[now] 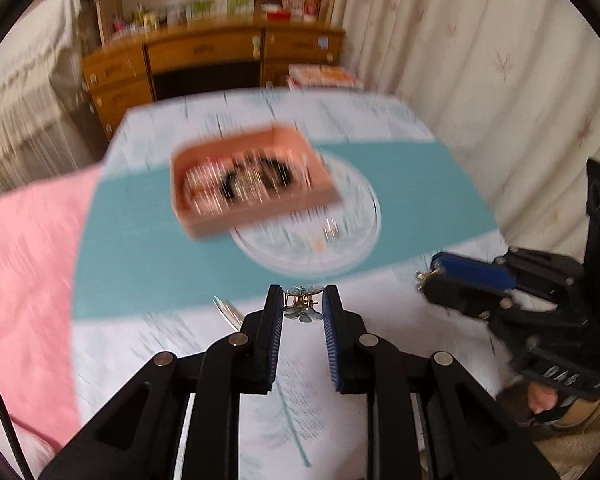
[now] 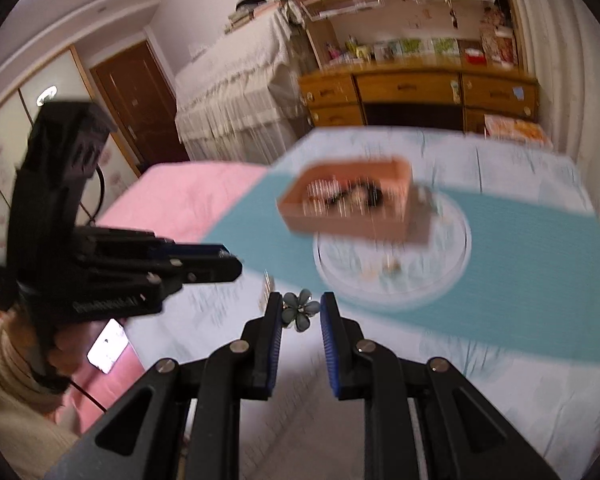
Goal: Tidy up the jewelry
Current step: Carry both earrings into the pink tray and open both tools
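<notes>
My left gripper (image 1: 302, 305) is shut on a silver flower-shaped hair clip (image 1: 302, 304) with a gold clasp, held above the table. My right gripper (image 2: 300, 312) is shut on a grey-blue flower ornament (image 2: 299, 309), also held above the table. Each gripper shows in the other's view: the right gripper (image 1: 424, 278) at the right, the left gripper (image 2: 236, 266) at the left. A pink jewelry box (image 1: 252, 184) holding dark and shiny pieces rests partly on a round clear plate (image 1: 348, 236). Both also show in the right wrist view, the box (image 2: 352, 208) and the plate (image 2: 440, 276). Small pieces lie on the plate (image 1: 330, 228).
The table has a pale patterned cloth (image 1: 292, 380) with a teal runner (image 1: 140, 248). A silver item (image 1: 228, 312) lies left of my left fingers. A pink bedcover (image 1: 24, 264) lies at the left, a phone (image 2: 108, 346) on it. Curtains (image 1: 480, 60) hang at the right.
</notes>
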`<state>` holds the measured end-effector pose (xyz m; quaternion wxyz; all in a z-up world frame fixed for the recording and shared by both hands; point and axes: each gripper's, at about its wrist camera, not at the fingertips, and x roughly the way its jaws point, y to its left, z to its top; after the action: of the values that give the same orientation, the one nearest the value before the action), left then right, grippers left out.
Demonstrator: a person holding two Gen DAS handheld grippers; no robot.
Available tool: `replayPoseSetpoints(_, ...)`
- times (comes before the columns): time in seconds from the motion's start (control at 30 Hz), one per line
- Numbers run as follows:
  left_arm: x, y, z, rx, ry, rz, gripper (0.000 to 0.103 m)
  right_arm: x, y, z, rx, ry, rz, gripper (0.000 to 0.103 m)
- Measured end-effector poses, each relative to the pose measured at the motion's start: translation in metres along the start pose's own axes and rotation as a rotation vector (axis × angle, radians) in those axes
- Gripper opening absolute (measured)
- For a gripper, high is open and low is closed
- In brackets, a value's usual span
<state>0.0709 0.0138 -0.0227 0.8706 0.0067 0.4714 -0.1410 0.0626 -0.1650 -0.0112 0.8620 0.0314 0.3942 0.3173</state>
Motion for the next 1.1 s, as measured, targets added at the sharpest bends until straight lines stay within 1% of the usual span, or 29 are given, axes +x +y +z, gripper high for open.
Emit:
replayPoseSetpoints(0.03, -0.008, 0.002, 0.013, 0.01, -0.023, 0.017, 0.018, -0.004, 0.001, 0.02, 0.017, -0.019, 0.001, 0.019)
replayPoseSetpoints(0.1, -0.021, 0.006, 0.036, 0.028, -0.061, 0.051, 0.018, -0.009, 0.003, 0.046, 0.026, -0.041, 0.004, 0.019)
replayPoseSetpoints(0.13, -0.024, 0.007, 0.047, 0.032, -0.072, 0.062, 0.018, -0.012, 0.005, 0.067, 0.029, -0.058, -0.003, 0.019)
replayPoseSetpoints(0.2, -0.033, 0.013, 0.075, 0.037, -0.092, 0.086, 0.018, -0.014, 0.007, 0.097, 0.032, -0.083, -0.019, 0.019)
replayPoseSetpoints(0.23, -0.036, 0.018, 0.083, 0.034, -0.097, 0.09, 0.018, -0.014, 0.008, 0.106, 0.032, -0.086, -0.023, 0.019)
replayPoseSetpoints(0.3, -0.041, 0.027, 0.109, 0.023, -0.113, 0.101, 0.018, -0.008, 0.007, 0.137, 0.046, -0.09, -0.036, 0.019)
replayPoseSetpoints(0.37, -0.041, 0.034, 0.13, 0.025, -0.137, 0.125, 0.018, 0.003, 0.004, 0.157, 0.047, -0.091, -0.071, 0.019)
replayPoseSetpoints(0.43, -0.033, 0.043, 0.149, 0.012, -0.146, 0.138, 0.018, 0.017, -0.001, 0.167, 0.053, -0.079, -0.108, 0.019)
replayPoseSetpoints(0.53, 0.0, 0.057, 0.168, 0.001, -0.119, 0.143, 0.018, 0.055, -0.021, 0.174, 0.083, -0.011, -0.147, 0.019)
replayPoseSetpoints(0.57, 0.016, 0.062, 0.172, 0.001, -0.099, 0.147, 0.018, 0.076, -0.031, 0.173, 0.102, 0.033, -0.159, 0.019)
replayPoseSetpoints(0.6, 0.031, 0.064, 0.174, 0.002, -0.083, 0.147, 0.018, 0.084, -0.037, 0.172, 0.114, 0.054, -0.165, 0.019)
replayPoseSetpoints(0.67, 0.066, 0.072, 0.178, -0.001, -0.048, 0.153, 0.018, 0.117, -0.056, 0.166, 0.155, 0.122, -0.178, 0.019)
replayPoseSetpoints(0.73, 0.094, 0.076, 0.178, -0.007, -0.018, 0.153, 0.018, 0.144, -0.073, 0.157, 0.193, 0.179, -0.184, 0.019)
replayPoseSetpoints(0.8, 0.126, 0.081, 0.176, -0.022, 0.017, 0.143, 0.018, 0.162, -0.082, 0.15, 0.211, 0.211, -0.192, 0.019)
replayPoseSetpoints(0.97, 0.174, 0.085, 0.165, -0.028, 0.078, 0.143, 0.019, 0.198, -0.1, 0.137, 0.232, 0.284, -0.222, 0.02)
replayPoseSetpoints(1.0, 0.182, 0.086, 0.163, -0.027, 0.089, 0.147, 0.023, 0.202, -0.102, 0.135, 0.229, 0.291, -0.229, 0.02)
replayPoseSetpoints(1.07, 0.191, 0.086, 0.16, -0.026, 0.099, 0.156, 0.046, 0.205, -0.102, 0.132, 0.221, 0.297, -0.252, 0.02)
replayPoseSetpoints(1.1, 0.194, 0.087, 0.158, -0.028, 0.097, 0.178, 0.052, 0.204, -0.102, 0.13, 0.219, 0.294, -0.262, 0.02)
